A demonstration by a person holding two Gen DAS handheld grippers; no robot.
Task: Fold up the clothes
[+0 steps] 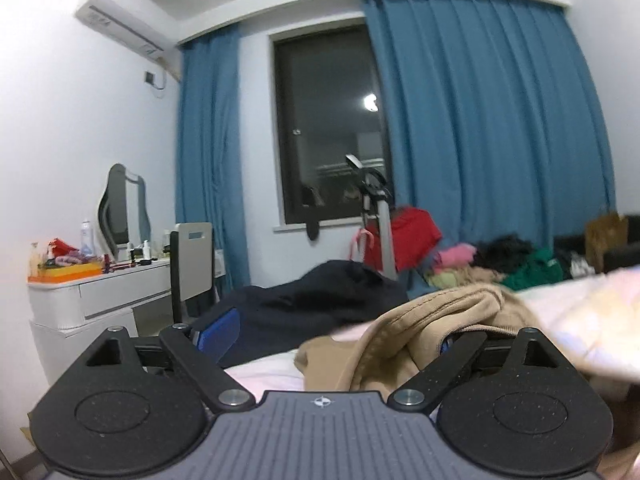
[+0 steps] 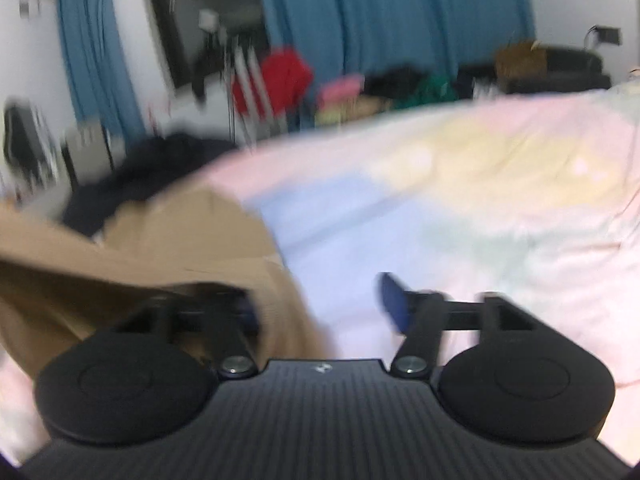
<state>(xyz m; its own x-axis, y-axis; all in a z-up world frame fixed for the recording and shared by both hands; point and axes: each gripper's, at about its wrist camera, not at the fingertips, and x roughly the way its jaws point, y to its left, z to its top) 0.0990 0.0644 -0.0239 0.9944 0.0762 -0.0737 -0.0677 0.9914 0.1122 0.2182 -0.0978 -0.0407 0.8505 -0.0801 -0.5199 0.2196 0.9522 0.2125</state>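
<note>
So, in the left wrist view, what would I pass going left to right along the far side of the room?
White dresser → chair → dark window → red garment → pink clothing → black clothing → green clothing.

The left wrist camera sits low at the bed's edge and looks level over the left gripper (image 1: 332, 332), close to a tan garment (image 1: 404, 336), toward the window (image 1: 328, 128) and blue curtains (image 1: 492, 120). The right wrist camera tilts downward over the right gripper (image 2: 324, 304) onto the pastel bedspread (image 2: 460, 200), heavily blurred. Both views share the tan garment, the dark garment (image 1: 320, 300), curtains and far clothes pile (image 1: 516, 260).
</note>
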